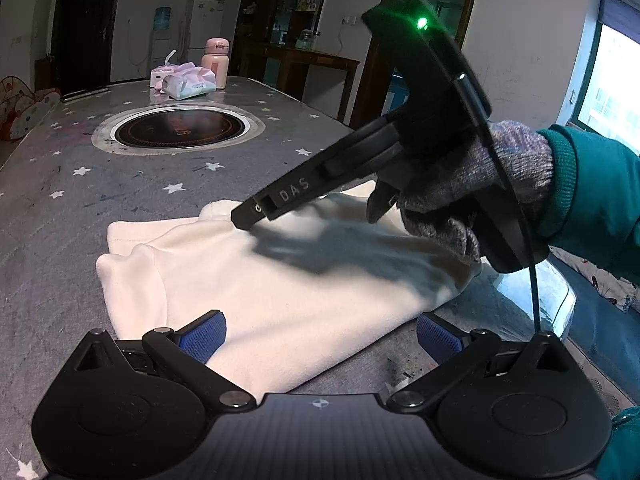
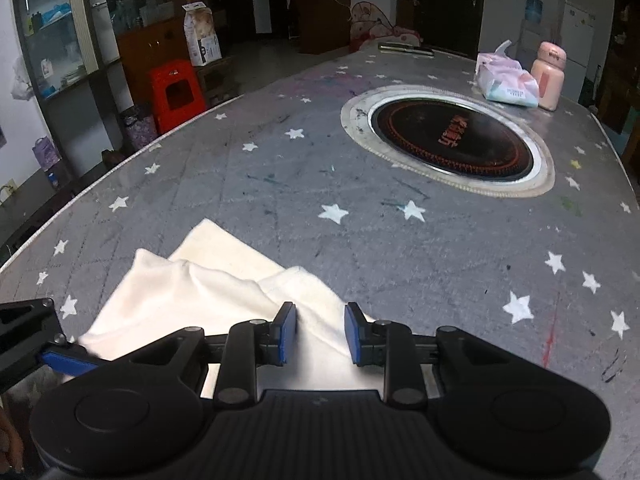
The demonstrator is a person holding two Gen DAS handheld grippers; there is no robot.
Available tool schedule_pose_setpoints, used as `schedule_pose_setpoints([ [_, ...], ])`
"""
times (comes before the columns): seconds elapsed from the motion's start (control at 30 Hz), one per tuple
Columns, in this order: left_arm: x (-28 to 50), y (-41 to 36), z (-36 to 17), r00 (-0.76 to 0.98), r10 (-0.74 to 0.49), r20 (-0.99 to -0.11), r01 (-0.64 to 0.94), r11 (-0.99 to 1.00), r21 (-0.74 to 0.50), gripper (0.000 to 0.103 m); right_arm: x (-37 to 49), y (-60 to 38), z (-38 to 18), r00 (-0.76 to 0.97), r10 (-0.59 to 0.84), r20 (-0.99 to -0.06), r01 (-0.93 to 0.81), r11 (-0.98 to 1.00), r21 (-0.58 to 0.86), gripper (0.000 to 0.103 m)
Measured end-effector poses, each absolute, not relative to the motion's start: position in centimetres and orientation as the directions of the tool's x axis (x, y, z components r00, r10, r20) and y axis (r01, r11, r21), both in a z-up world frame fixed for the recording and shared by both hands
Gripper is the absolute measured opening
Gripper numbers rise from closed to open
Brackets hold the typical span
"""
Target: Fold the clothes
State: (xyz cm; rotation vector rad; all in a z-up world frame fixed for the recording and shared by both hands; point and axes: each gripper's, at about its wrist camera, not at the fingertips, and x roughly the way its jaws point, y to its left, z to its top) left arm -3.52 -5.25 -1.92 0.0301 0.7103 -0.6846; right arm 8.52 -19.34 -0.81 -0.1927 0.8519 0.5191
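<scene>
Because the cream garment point(image 1: 280, 280) lying at the lower centre of the frame looks soft and limp, a fold edge seems the best hold. Left gripper point(image 1: 320, 334) is spread wide; right gripper point(image 2: 320, 334) is half spread, pinching nothing.

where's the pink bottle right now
The pink bottle stands upright at the far end of the table, beyond the round inset burner, right beside the tissue pack; in the left wrist view it appears top centre.
</scene>
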Motion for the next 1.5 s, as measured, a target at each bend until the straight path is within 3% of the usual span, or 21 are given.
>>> schedule_pose_setpoints([
  [1.5, -4.5, -3.4, -1.4, 0.570, -0.534, -0.624, 0.540, 0.816, -0.206, 0.103, 6.6, -13.4, 0.6, 0.450, 0.468, -0.761, -0.695, 0.718, 0.031, 0.026],
])
